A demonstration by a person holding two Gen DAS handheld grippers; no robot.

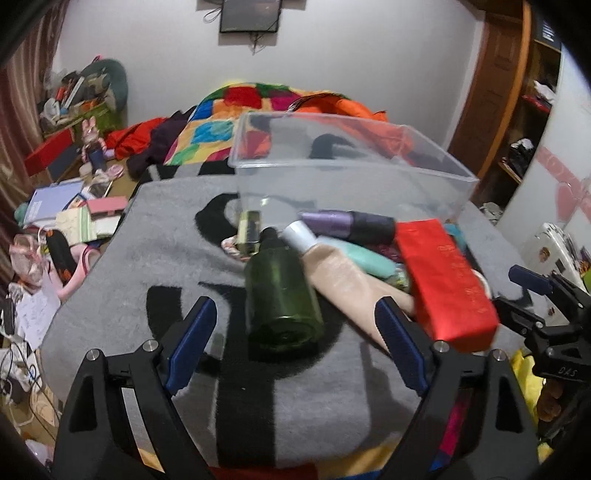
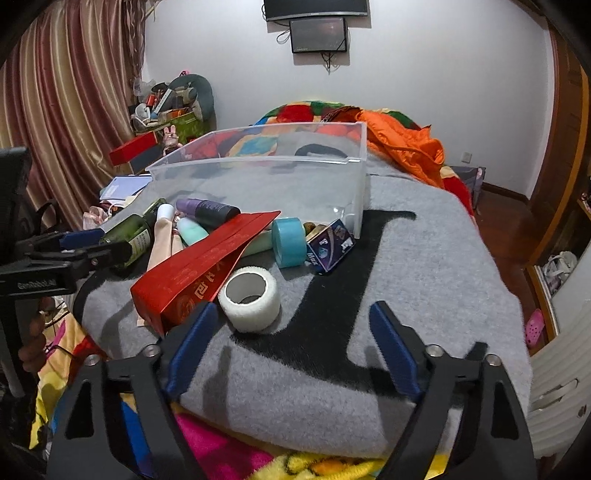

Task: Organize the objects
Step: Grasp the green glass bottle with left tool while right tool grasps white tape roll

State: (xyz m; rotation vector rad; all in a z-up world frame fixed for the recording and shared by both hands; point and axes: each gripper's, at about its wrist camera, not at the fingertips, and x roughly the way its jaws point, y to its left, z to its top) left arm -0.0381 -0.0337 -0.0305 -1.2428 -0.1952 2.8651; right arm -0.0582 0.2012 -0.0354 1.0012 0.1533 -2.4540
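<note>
Clear plastic bin (image 2: 354, 177), one red box (image 2: 207, 266), two tape rolls (image 2: 251, 299)

Setting: a lived-in bedroom in a home. Bed (image 2: 406, 236) under a grey blanket, with a patchwork quilt (image 1: 236, 107) and an orange jacket (image 2: 402, 144) heaped at its far end. Striped curtains (image 2: 62, 110) along one wall; small screen (image 2: 319, 35) mounted on the white wall. Wooden wardrobe (image 1: 517, 110) with open shelves of clothes. Cluttered bedside surface (image 1: 74, 177) with books and boxes.

red box (image 2: 207, 258) hides part of beige tube (image 2: 162, 240); box print illegible.
</note>
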